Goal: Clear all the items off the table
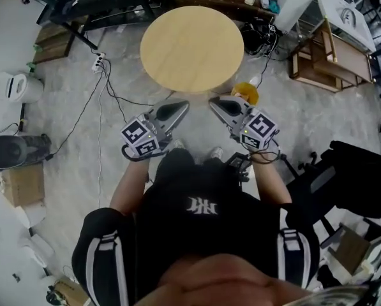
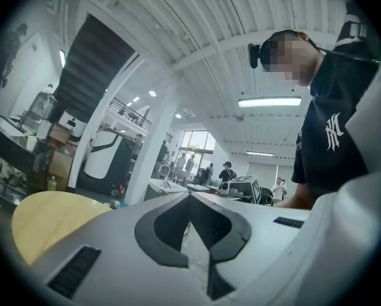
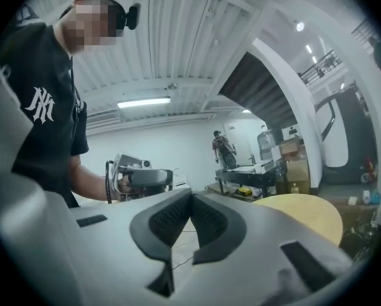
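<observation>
The round wooden table (image 1: 191, 46) stands in front of me with nothing on its top. My left gripper (image 1: 182, 105) and right gripper (image 1: 214, 102) hang side by side just before the table's near edge, tips turned toward each other. Both are shut with nothing between the jaws. In the left gripper view the jaws (image 2: 190, 196) meet at their tips, with the table (image 2: 50, 218) at the lower left. The right gripper view shows its jaws (image 3: 191, 193) shut too, the left gripper (image 3: 142, 178) behind them and the table (image 3: 305, 212) at the right.
A yellow object (image 1: 246, 93) sits on the floor by the table's near right edge. A power strip with cables (image 1: 99, 61) lies at the left. A wooden rack (image 1: 330, 56) stands at the right, a white appliance (image 1: 8, 87) and a cardboard box (image 1: 21, 185) at the left.
</observation>
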Demonstrator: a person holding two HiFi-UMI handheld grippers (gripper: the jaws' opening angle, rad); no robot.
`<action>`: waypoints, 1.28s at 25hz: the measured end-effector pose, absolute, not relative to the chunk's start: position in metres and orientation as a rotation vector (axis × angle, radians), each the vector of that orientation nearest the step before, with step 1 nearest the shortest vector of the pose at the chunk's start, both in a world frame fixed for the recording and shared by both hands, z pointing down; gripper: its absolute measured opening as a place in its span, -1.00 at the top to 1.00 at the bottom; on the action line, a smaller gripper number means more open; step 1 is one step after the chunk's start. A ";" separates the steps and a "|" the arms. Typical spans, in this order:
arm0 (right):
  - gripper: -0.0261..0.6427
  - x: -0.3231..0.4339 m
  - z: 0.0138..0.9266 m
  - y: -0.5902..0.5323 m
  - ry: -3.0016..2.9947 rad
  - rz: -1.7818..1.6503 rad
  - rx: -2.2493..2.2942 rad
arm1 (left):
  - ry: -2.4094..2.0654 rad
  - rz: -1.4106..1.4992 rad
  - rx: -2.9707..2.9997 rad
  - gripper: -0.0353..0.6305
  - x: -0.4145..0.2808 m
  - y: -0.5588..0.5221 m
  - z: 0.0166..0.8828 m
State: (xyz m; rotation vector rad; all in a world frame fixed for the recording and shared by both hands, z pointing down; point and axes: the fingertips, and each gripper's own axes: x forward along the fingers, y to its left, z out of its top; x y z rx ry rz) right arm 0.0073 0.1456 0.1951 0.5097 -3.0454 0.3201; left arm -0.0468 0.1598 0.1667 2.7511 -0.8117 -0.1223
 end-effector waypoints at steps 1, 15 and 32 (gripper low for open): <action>0.92 -0.003 0.191 0.150 -3.049 0.312 0.495 | -0.824 -0.138 2.750 0.86 -0.059 0.164 0.163; 0.91 -0.147 0.188 0.201 -3.029 0.404 0.666 | -0.687 -0.190 2.834 0.85 -0.209 0.193 0.172; 0.91 -0.232 0.162 0.238 -2.991 0.312 0.672 | -0.412 -0.165 2.824 0.85 -0.271 0.237 0.194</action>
